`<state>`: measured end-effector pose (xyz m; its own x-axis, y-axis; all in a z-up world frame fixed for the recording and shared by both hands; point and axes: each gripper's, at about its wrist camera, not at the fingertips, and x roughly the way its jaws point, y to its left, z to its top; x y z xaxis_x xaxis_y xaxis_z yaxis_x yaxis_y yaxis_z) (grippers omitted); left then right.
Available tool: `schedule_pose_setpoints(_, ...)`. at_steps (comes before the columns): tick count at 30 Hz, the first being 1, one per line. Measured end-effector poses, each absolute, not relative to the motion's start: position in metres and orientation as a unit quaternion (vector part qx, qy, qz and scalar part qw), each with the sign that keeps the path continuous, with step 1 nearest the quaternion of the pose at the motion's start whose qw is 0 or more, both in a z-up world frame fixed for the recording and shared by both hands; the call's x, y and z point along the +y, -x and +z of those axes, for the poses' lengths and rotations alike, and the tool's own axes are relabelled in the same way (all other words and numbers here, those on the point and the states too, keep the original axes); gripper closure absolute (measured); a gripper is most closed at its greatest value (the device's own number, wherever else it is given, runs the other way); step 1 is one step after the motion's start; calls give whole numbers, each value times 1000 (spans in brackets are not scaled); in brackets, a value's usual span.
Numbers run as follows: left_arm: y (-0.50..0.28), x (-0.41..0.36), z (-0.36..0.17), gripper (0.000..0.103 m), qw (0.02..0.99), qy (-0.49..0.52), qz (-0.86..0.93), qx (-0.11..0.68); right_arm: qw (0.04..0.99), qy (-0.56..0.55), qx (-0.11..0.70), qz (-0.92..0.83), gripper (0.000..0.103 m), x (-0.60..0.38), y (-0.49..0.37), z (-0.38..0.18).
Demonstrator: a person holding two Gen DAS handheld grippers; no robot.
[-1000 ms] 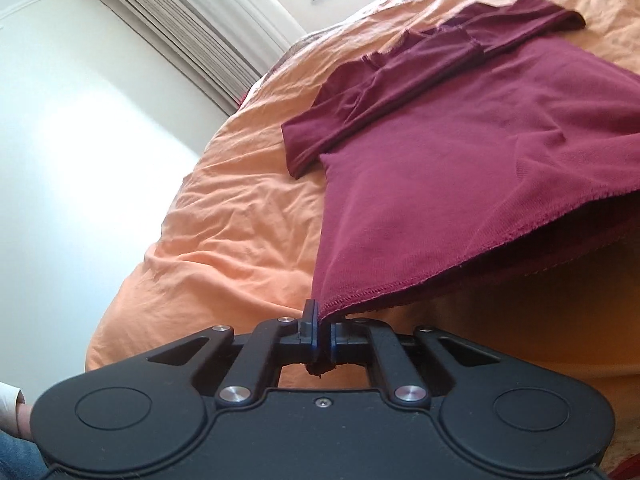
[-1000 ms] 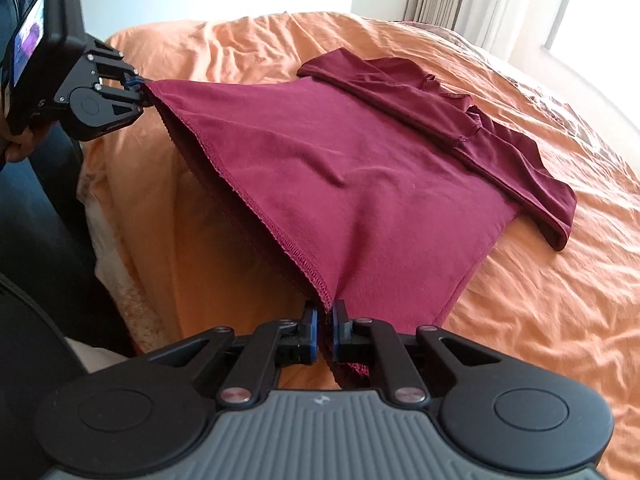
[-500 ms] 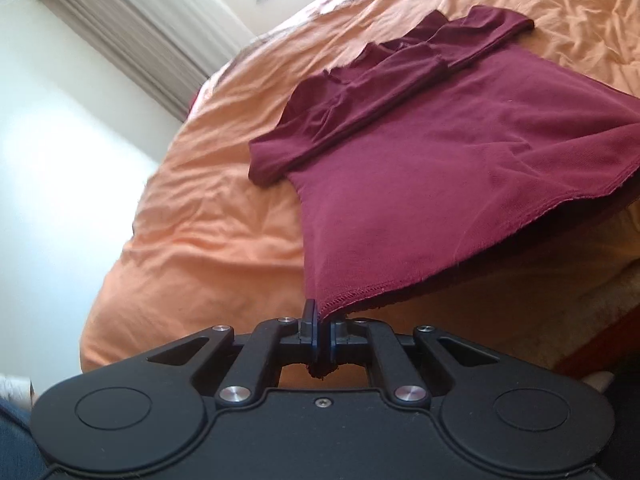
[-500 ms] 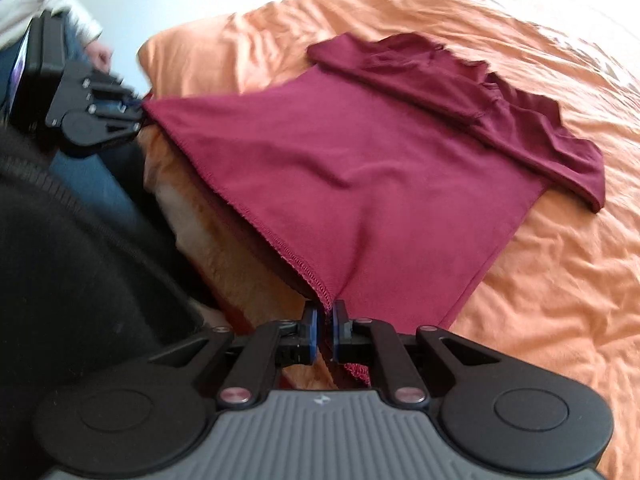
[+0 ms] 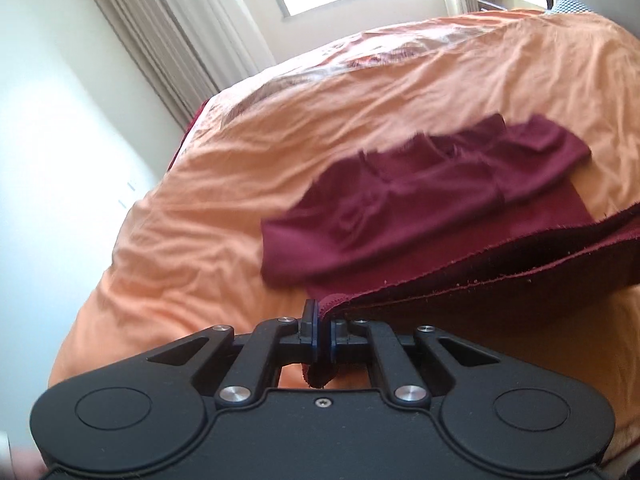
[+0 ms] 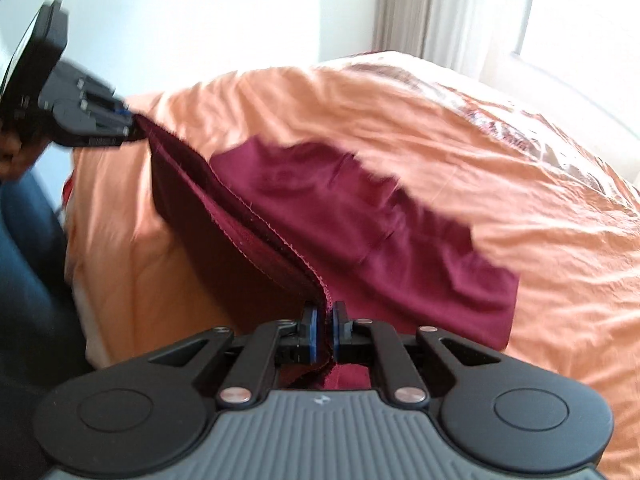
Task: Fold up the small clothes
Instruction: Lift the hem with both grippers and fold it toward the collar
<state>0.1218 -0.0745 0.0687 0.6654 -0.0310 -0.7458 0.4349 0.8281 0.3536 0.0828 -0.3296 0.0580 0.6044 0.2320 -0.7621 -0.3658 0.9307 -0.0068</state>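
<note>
maroon shirt (image 5: 404,216): centre-right of frame on the orange bedspread (image 5: 224,200), sleeves folded across, hem edge lifted off the bed | left gripper (image 5: 323,334): bottom centre, clamped on one hem corner | right gripper (image 6: 325,332): bottom centre, clamped on the other hem corner | curtains (image 5: 160,36): upper left

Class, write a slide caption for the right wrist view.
Both grippers pinch the maroon shirt's hem corners, lifting it above the orange bedspread.
</note>
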Motion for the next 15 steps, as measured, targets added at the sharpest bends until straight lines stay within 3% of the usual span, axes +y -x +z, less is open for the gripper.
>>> schedule_pose_setpoints(8,-230,-123,90,97,877,-253,-106,395,903,53,407,127,95,-364,-199,57)
schedule_pose_setpoints(15,-325,-144,64,96,866,-230,-97,433,893,1,438,104,95,-391,-275,27)
